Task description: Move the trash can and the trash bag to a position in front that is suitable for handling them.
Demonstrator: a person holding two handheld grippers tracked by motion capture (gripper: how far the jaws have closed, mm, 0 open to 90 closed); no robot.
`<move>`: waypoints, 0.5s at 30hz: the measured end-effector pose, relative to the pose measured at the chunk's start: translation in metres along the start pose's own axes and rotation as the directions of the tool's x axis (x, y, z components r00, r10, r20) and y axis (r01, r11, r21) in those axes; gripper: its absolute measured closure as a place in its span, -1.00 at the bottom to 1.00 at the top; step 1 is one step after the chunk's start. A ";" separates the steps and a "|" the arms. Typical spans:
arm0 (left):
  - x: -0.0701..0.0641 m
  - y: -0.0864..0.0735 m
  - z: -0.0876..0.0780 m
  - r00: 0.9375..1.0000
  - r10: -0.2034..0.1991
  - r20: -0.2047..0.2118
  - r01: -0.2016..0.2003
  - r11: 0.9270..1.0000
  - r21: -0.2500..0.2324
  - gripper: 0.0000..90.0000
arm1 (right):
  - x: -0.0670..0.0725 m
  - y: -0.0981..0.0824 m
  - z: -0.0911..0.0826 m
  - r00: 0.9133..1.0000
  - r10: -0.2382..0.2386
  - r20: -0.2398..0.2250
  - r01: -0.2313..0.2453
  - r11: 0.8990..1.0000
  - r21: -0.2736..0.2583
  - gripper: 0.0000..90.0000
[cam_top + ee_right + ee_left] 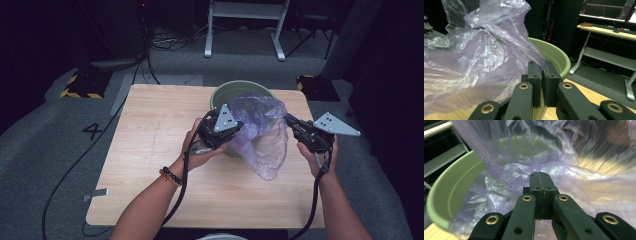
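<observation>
Thin lilac plastic, crumpled and translucent: a purple bag [264, 131] is held up between the two grippers, above the far right part of the wooden table [150, 165] and partly draped over the near rim of a green bucket [227, 90] that stands on the table behind it. The bag's lower end is seen hanging free just above the tabletop, in front of the bucket. The left gripper [235, 126] is held at the bag's left edge; in the left gripper view its jaws are pressed flat together, with the film [524, 167] bunched around and ahead of the tips (whether a fold is actually pinched there cannot be told). The right gripper [289, 120] is held at the bag's right edge; in the right gripper view its jaws are closed on a fold of the film [481, 55], which is drawn down into the narrow slit between them. The bucket's pale green rim [559, 56] is seen just behind those jaws. Both forearms are brought in from the near edge, a beaded bracelet [170, 176] being worn on the left wrist. Black cables [70, 170] are trailed off the table onto grey carpet. A white desk frame [245, 25] is noted well beyond the table.
</observation>
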State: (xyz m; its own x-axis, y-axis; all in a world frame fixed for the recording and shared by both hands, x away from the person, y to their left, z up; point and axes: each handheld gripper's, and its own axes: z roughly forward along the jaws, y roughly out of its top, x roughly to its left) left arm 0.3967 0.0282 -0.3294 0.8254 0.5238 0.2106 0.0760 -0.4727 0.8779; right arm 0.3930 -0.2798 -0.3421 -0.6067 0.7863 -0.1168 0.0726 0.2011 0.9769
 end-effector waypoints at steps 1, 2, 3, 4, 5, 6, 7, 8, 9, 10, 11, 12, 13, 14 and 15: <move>0.001 -0.002 -0.001 1.000 0.003 0.001 -0.003 1.000 0.003 1.00 | -0.001 -0.001 0.000 1.000 0.004 0.000 -0.004 1.000 0.001 0.92; 0.003 -0.003 -0.002 1.000 0.004 -0.006 -0.004 1.000 0.008 1.00 | -0.002 -0.001 0.000 1.000 0.009 -0.002 -0.009 1.000 0.002 0.92; 0.004 -0.005 -0.004 1.000 0.005 -0.010 -0.005 1.000 0.011 1.00 | -0.003 -0.001 0.000 1.000 0.013 -0.001 -0.013 1.000 0.002 0.92; 0.006 -0.007 -0.006 1.000 0.001 -0.008 0.000 1.000 0.007 1.00 | -0.003 -0.001 -0.001 1.000 0.013 0.003 -0.013 1.000 0.000 0.91; 0.007 -0.009 -0.009 1.000 -0.002 -0.002 0.002 1.000 0.004 1.00 | -0.004 -0.002 -0.001 1.000 0.016 0.002 -0.016 1.000 -0.002 0.89; 0.008 -0.012 -0.012 1.000 -0.006 0.010 0.006 1.000 0.002 1.00 | -0.004 -0.002 -0.002 1.000 0.020 0.002 -0.020 1.000 -0.002 0.87; 0.008 -0.013 -0.014 1.000 -0.005 0.013 0.005 1.000 -0.001 1.00 | -0.005 -0.002 -0.003 1.000 0.021 0.001 -0.021 1.000 -0.004 0.85; 0.008 -0.014 -0.016 1.000 0.002 0.015 -0.002 1.000 -0.004 1.00 | -0.005 -0.002 -0.004 1.000 0.019 0.000 -0.019 1.000 -0.004 0.85; 0.007 -0.016 -0.019 1.000 0.009 0.015 -0.009 1.000 -0.003 1.00 | -0.005 -0.002 -0.005 1.000 0.017 -0.001 -0.017 1.000 -0.005 0.85; 0.006 -0.017 -0.021 1.000 0.014 0.014 -0.014 1.000 -0.004 1.00 | -0.005 -0.002 -0.006 1.000 0.014 -0.003 -0.014 1.000 -0.004 0.85; 0.005 -0.019 -0.023 1.000 0.019 0.012 -0.019 1.000 -0.004 1.00 | -0.004 -0.002 -0.006 1.000 0.013 -0.006 -0.013 1.000 -0.004 0.84; 0.005 -0.021 -0.025 1.000 0.024 0.012 -0.024 1.000 -0.004 1.00 | -0.004 -0.002 -0.007 1.000 0.012 -0.011 -0.012 1.000 -0.002 0.82; 0.005 -0.022 -0.026 1.000 0.019 0.013 -0.019 1.000 -0.004 1.00 | -0.004 -0.002 -0.007 1.000 0.011 -0.023 -0.011 1.000 0.004 0.76; 0.006 -0.023 -0.026 1.000 0.021 0.011 -0.021 1.000 -0.005 1.00 | -0.004 -0.001 -0.008 0.999 0.006 -0.035 -0.005 1.000 0.011 0.70; 0.006 -0.024 -0.026 1.000 0.016 0.012 -0.016 1.000 -0.004 1.00 | -0.003 -0.001 -0.009 0.999 -0.007 -0.041 0.007 1.000 0.016 0.62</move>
State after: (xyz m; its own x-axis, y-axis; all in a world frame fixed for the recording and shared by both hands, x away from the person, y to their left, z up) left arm 0.3850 0.0613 -0.3378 0.8330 0.5077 0.2197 0.0604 -0.4781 0.8762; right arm 0.3873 -0.2874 -0.3407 -0.6388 0.7606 -0.1159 0.0806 0.2159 0.9731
